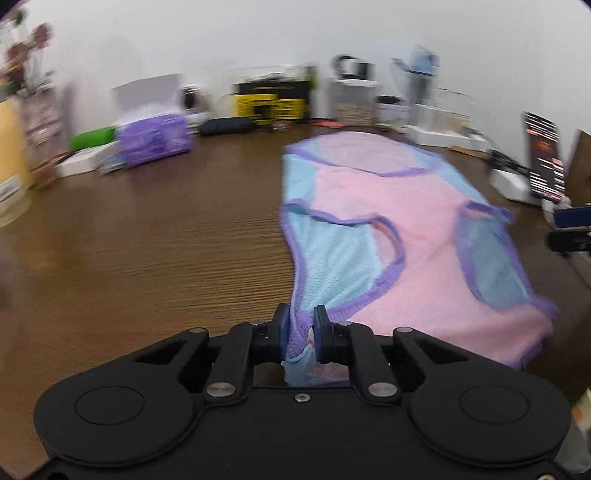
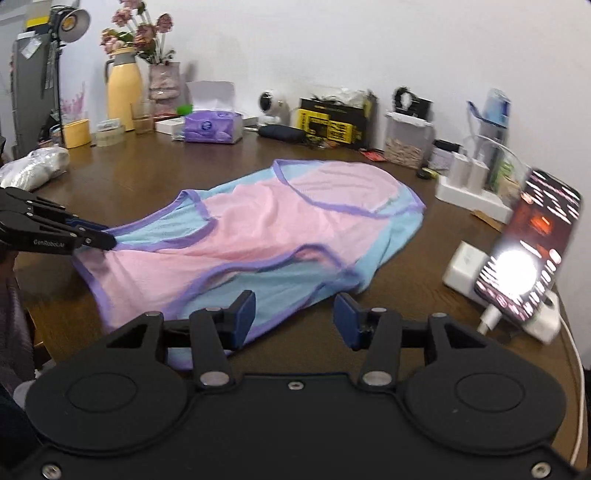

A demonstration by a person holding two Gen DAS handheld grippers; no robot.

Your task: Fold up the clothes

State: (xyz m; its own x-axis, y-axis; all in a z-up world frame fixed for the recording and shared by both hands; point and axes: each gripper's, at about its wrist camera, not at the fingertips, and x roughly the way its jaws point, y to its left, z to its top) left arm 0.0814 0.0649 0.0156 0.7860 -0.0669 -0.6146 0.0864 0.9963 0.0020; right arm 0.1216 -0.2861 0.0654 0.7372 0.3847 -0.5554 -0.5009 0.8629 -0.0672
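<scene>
Pink and blue mesh vest (image 2: 258, 236) with purple trim, spread flat on the brown wooden table (image 1: 147, 240); left gripper (image 1: 301, 328) clamped on its bunched near corner; right gripper (image 2: 293, 319) wide apart, nothing between its fingers, just above the vest's near edge; phone (image 2: 528, 251) propped lit at the right.

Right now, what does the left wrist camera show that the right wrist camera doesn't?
Left wrist only: the left gripper seen close up, shut on the garment's purple-trimmed edge. Right wrist only: the open right gripper, a yellow jug and flowers seen clearly, and a white camera. Both: the pink and blue garment on the wooden table, the purple tissue pack and the lit phone.
</scene>
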